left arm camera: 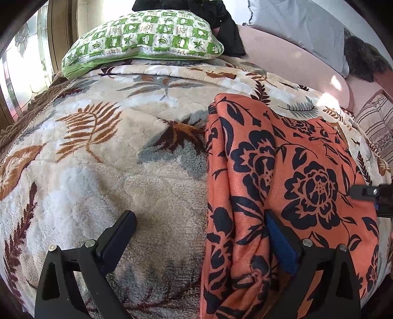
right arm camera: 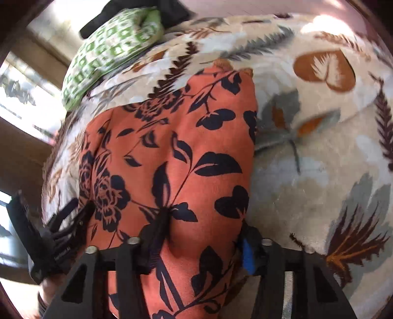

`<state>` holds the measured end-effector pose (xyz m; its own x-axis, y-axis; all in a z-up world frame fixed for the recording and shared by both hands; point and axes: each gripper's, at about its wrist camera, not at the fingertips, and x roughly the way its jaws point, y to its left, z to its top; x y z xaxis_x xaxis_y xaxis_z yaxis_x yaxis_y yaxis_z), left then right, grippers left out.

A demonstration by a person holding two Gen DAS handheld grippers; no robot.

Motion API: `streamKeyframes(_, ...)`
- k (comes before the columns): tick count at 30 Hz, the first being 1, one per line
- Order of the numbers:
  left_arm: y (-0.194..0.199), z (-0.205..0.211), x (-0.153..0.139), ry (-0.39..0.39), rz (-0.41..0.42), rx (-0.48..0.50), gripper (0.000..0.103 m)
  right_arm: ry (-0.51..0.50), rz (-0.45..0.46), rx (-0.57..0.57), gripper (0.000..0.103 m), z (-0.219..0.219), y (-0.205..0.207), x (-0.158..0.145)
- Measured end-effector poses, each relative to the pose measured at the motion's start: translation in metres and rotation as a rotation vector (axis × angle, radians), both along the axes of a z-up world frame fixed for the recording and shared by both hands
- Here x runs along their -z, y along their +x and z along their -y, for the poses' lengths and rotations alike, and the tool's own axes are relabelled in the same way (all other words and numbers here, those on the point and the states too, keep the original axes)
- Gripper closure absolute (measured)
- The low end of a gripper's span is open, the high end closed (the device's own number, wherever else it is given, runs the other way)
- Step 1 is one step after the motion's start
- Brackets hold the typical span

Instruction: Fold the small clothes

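An orange garment with a dark floral print [left arm camera: 289,176] lies partly folded on a fleecy leaf-patterned blanket [left arm camera: 110,152]. My left gripper [left arm camera: 199,228] is open, straddling the garment's bunched left edge: the left finger sits over the blanket, the right finger with a blue pad rests on the cloth. In the right wrist view the garment [right arm camera: 176,152] fills the middle. My right gripper [right arm camera: 203,235] is open wide over its near end, with the cloth bulging between the fingers. The right gripper also shows at the right edge of the left wrist view [left arm camera: 373,193].
A green-and-white checked pillow [left arm camera: 145,39] lies at the head of the bed with dark clothing [left arm camera: 221,22] behind it. A pale blue pillow [left arm camera: 302,24] and a pink sheet [left arm camera: 282,51] lie at the back right. A window [left arm camera: 22,63] is to the left.
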<state>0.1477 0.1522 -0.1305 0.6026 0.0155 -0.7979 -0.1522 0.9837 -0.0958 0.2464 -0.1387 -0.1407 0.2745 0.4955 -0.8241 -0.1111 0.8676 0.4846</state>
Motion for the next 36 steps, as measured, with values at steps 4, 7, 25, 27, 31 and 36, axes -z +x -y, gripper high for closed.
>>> streamKeyframes(4, 0.001, 0.001, 0.000, 0.002, -0.002, -0.003, 0.001, 0.222, 0.009, 0.099, 0.020, 0.029, 0.015, -0.011)
streamKeyframes(7, 0.001, 0.000, 0.000, -0.005, -0.002, 0.000, 0.001, 0.290, -0.142, 0.125, 0.030, 0.029, 0.041, 0.020)
streamKeyframes(25, -0.003, -0.003, 0.003, -0.026, 0.024, -0.012, 0.000, 0.105, 0.211, -0.037, 0.028, 0.000, -0.048, -0.081)
streamKeyframes(27, -0.002, -0.004, 0.001, -0.040, 0.013, -0.011, 0.000, 0.192, 0.151, -0.089, 0.024, -0.021, -0.050, -0.065)
streamKeyframes(31, -0.003, -0.014, -0.013, -0.149, -0.041, -0.015, 0.000, 0.200, 0.011, -0.070, 0.016, -0.028, -0.044, -0.013)
streamKeyframes(36, 0.013, -0.028, -0.038, -0.344, -0.027, 0.044, 0.000, 0.214, -0.003, -0.099, 0.016, -0.030, -0.043, -0.016)
